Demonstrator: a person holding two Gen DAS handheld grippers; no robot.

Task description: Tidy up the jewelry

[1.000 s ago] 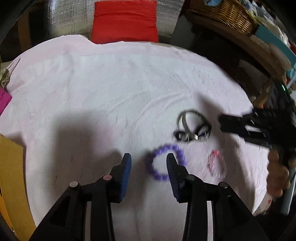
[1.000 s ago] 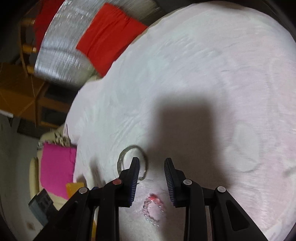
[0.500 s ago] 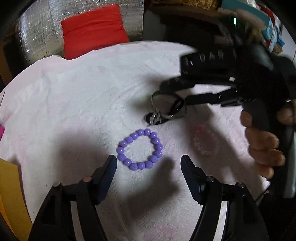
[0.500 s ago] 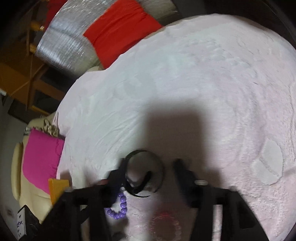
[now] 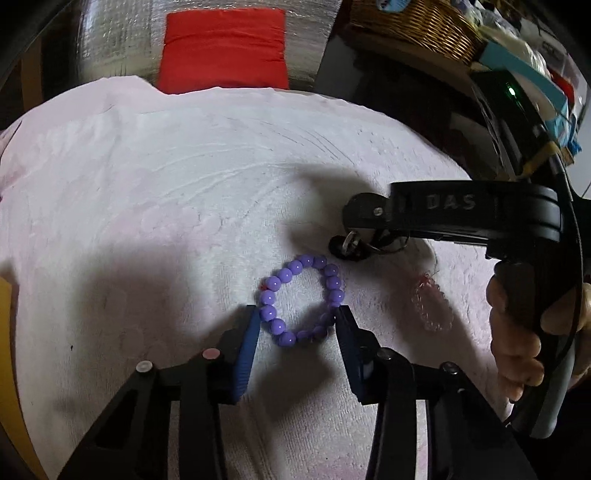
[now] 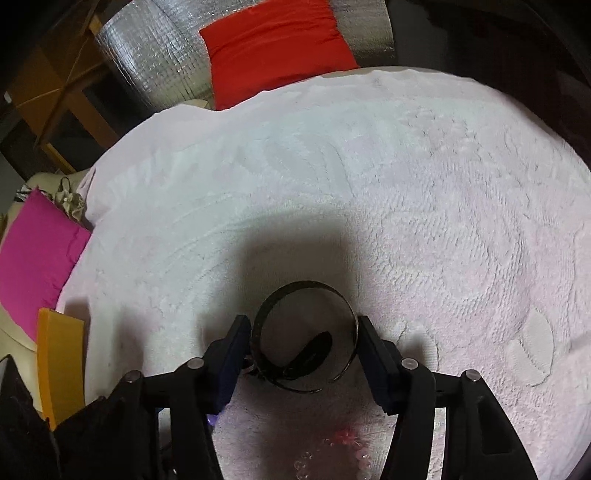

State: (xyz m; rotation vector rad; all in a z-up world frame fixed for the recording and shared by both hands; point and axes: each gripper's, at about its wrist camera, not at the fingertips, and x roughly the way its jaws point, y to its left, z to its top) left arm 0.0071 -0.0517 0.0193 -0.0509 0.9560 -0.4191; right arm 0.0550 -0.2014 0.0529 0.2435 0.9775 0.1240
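Observation:
A purple bead bracelet (image 5: pixel 301 301) lies on the pale pink towel (image 5: pixel 147 206). My left gripper (image 5: pixel 295 321) is open, its fingers either side of the bracelet's near half. A black strap bracelet with a metal buckle (image 6: pixel 304 341) lies coiled between the open fingers of my right gripper (image 6: pixel 301 330); in the left wrist view the strap (image 5: pixel 354 249) is mostly hidden under that gripper (image 5: pixel 443 214). A clear pink bead bracelet (image 5: pixel 432 302) lies to the right of the purple one and shows faintly in the right wrist view (image 6: pixel 340 450).
A red cushion (image 5: pixel 223 48) and silver quilted backing stand behind the towel. A wicker basket (image 5: pixel 413 26) sits on a shelf at the back right. A magenta cushion (image 6: pixel 33 251) and an orange board (image 6: pixel 59 362) lie off the towel's left edge.
Both grippers came down to the towel. The left one now brackets the purple bracelet. The right one opened wider and now brackets the black strap.

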